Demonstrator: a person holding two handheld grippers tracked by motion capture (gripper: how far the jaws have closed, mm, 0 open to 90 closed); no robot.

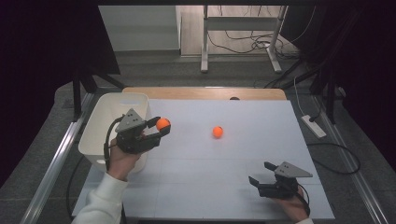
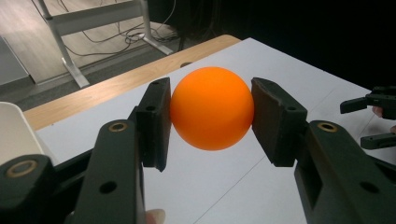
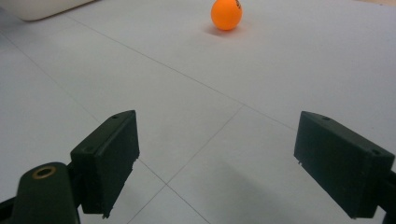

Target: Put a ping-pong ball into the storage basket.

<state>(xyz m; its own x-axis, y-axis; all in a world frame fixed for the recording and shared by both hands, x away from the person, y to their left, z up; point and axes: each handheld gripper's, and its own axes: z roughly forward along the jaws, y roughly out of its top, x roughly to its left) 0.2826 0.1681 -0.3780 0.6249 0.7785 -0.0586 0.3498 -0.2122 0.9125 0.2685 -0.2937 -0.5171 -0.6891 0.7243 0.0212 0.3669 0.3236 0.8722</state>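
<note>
Table sheet (image 1: 243, 158) is evenly lit from overhead, matte, no glare. Everything around the sheet falls off to near black, both sides and the far corners. Shadows are soft: a small smudge under the loose orange ball (image 3: 226, 14) on the sheet, a faint patch between the right gripper (image 3: 231, 163) pads. High view is slightly soft overall. Held orange ball (image 2: 212, 107) is sharp, floor behind the sheet blurred.

The left tongs (image 1: 161, 128) and hand hide part of the bin (image 1: 105, 126). In the right gripper view, the far ball (image 3: 226, 14) carries a dark mark too small to read, and the bin is cut by the top edge.
</note>
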